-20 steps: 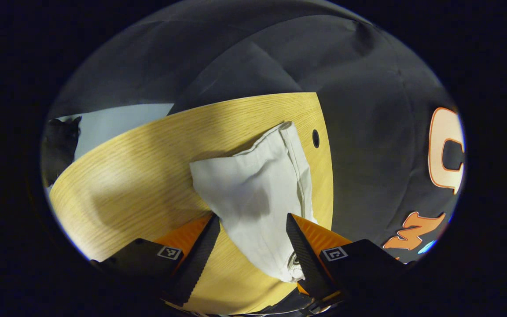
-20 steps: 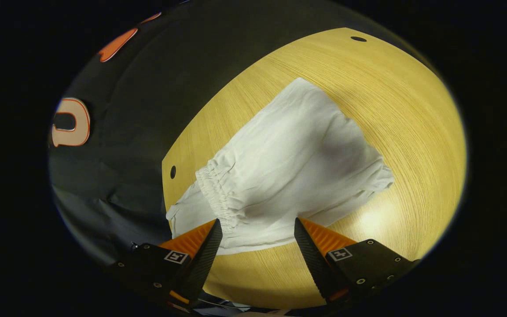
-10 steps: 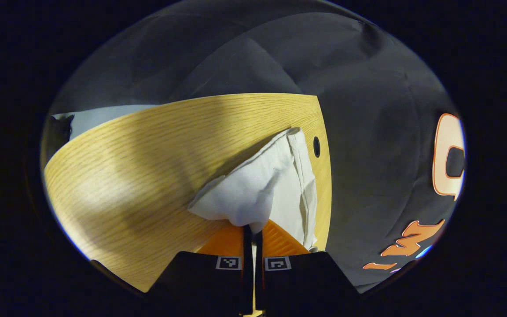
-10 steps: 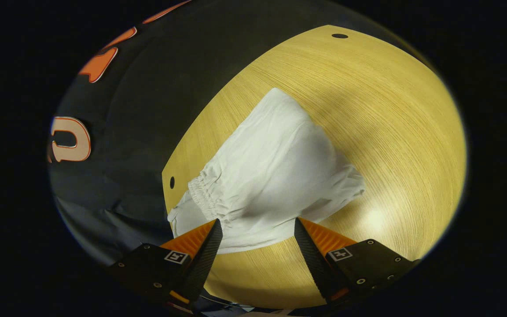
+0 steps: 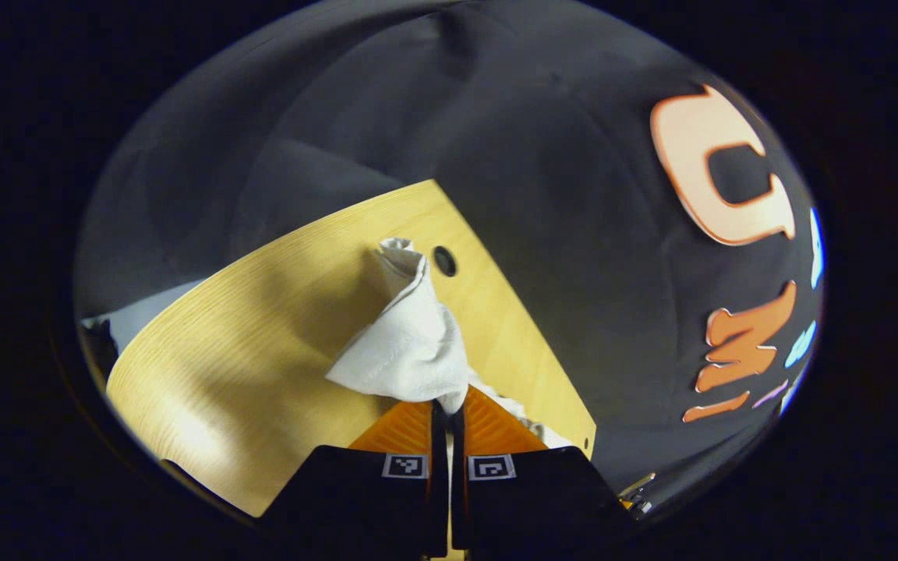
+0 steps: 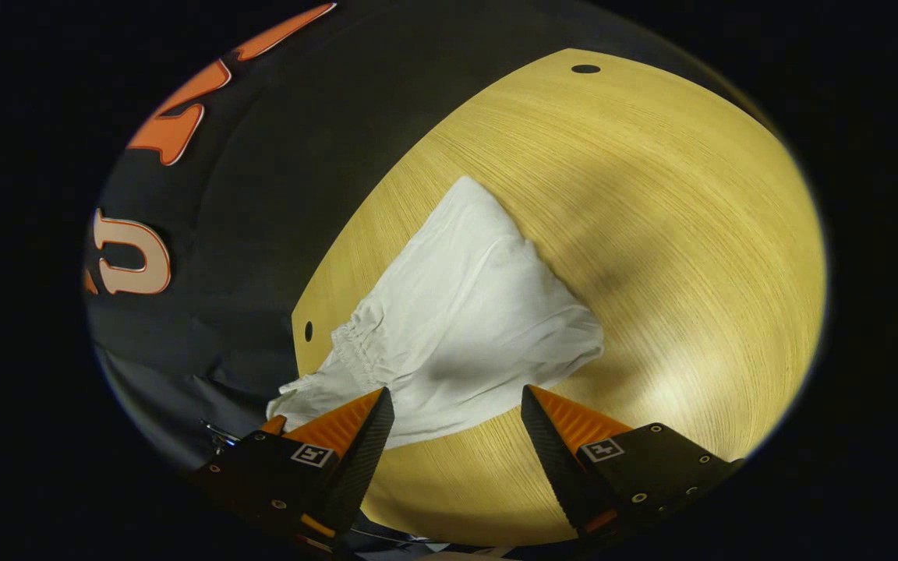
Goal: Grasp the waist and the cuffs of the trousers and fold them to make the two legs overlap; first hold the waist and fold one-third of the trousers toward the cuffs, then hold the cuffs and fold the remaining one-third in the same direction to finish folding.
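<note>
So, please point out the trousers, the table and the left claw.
trousers (image 6: 464, 312): right gripper view, flat middle of the cloth.
table (image 6: 652, 234): right gripper view, bare wooden top.
left claw (image 5: 447, 407): left gripper view, between the closed tips.

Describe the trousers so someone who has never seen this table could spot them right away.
Look at the wooden table in front of the black cloth wall. Near its edge, beside a small round hole, lies a white cloth bundle: the trousers. Nothing else there is soft, and the left gripper pinches one end.
</note>
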